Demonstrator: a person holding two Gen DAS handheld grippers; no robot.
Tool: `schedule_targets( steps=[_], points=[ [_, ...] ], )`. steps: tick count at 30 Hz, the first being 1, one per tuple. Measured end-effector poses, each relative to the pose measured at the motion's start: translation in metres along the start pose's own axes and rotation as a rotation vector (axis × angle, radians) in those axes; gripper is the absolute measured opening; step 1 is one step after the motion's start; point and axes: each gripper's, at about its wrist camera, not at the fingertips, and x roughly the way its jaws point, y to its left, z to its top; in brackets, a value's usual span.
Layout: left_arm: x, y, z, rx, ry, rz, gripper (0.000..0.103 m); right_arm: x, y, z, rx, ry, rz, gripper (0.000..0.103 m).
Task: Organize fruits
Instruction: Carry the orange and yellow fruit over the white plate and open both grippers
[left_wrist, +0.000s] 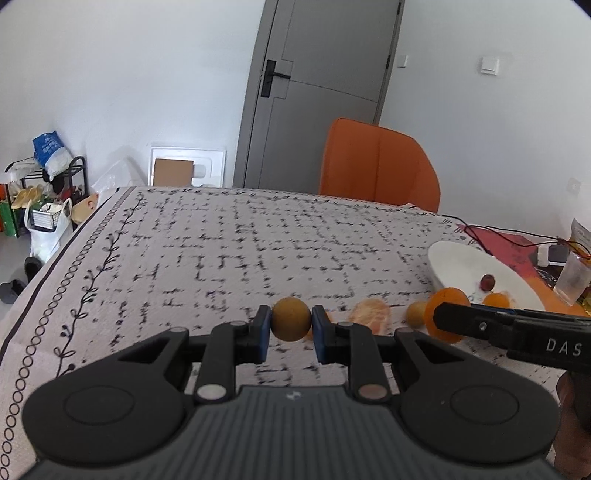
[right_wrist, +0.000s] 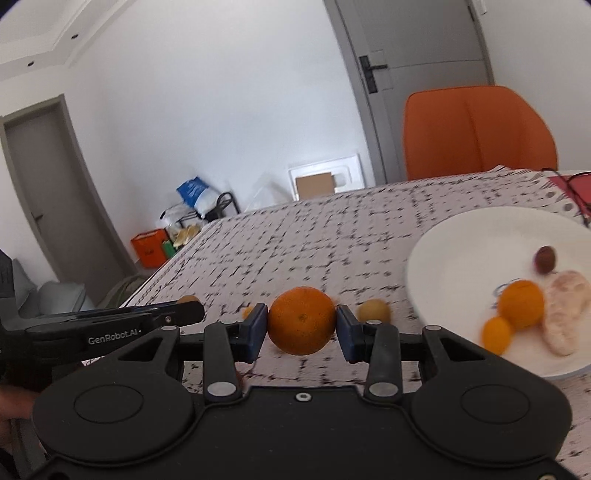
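The white letters "DAS" are printed on the black body of the right hand-held gripper (left_wrist: 448, 320), at the lower right of the left wrist view. "GenRobot.AI" is printed in white on the left hand-held gripper (right_wrist: 192, 309), at the lower left of the right wrist view.

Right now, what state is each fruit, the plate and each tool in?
Left tool: shut on the small brownish fruit.
Right tool: shut on the orange.
White plate: on the table, partly filled with fruit.
Peeled citrus: lying on the tablecloth.
Grey door: closed.
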Motion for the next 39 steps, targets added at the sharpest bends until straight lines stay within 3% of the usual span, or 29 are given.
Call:
schedule_targets(
  steps=[19,39],
  points=[
    [0.010,-0.054,0.008,0.050,-0.019,-0.051,0.022,-0.038,-0.052,0.000,0.060,-0.086,-0.080,0.038],
    [0.039,-0.107,0.011,0.119,0.010,-0.113,0.022,-0.054,-0.105,0.000,0.134,-0.126,-0.160,0.038]
  ],
)
